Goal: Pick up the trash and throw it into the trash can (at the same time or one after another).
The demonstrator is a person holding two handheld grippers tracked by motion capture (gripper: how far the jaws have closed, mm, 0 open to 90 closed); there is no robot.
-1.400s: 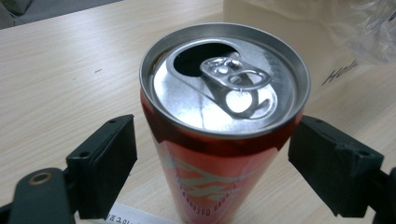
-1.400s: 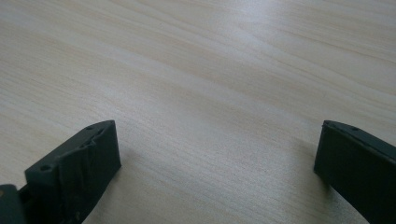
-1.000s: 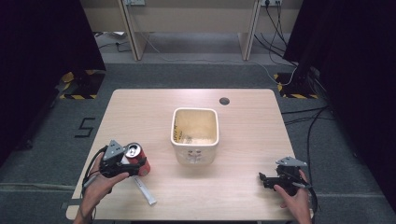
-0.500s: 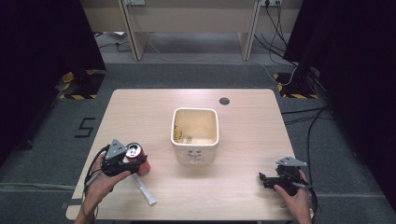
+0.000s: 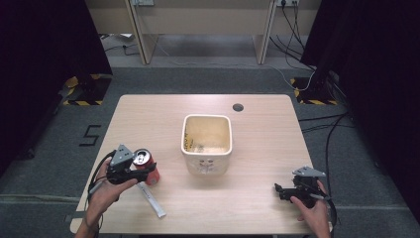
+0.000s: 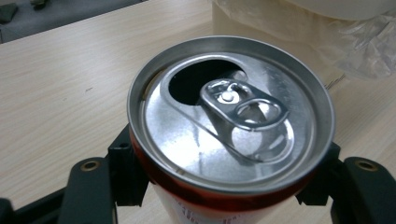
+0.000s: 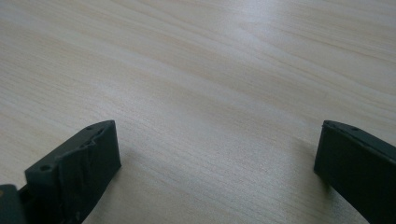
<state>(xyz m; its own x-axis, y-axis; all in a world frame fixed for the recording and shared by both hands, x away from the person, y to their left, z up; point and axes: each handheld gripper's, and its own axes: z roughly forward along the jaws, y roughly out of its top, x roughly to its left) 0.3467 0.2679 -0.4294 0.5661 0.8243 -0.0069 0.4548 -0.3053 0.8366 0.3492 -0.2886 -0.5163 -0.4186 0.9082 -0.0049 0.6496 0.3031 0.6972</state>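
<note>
My left gripper [image 5: 143,171] has just closed its fingers on the red aluminium drink can [image 6: 231,126], left of the cream square plastic bin [image 5: 206,141]; my right gripper [image 7: 217,163] fingers gape open over bare tabletop [image 7: 210,70].

- A red drink can [image 5: 147,165] with a silver top is seen.
- A cream bin [image 5: 206,144] is shown.
- The table [image 5: 267,124] is pale wood-grained.
- Black gripper pads [image 7: 77,170] are seen.

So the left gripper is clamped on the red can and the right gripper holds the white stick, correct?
Not quite. The left gripper is clamped on the can, but the right gripper holds nothing: the right gripper view shows open jaws over bare table. The stick lies near the can.
</note>
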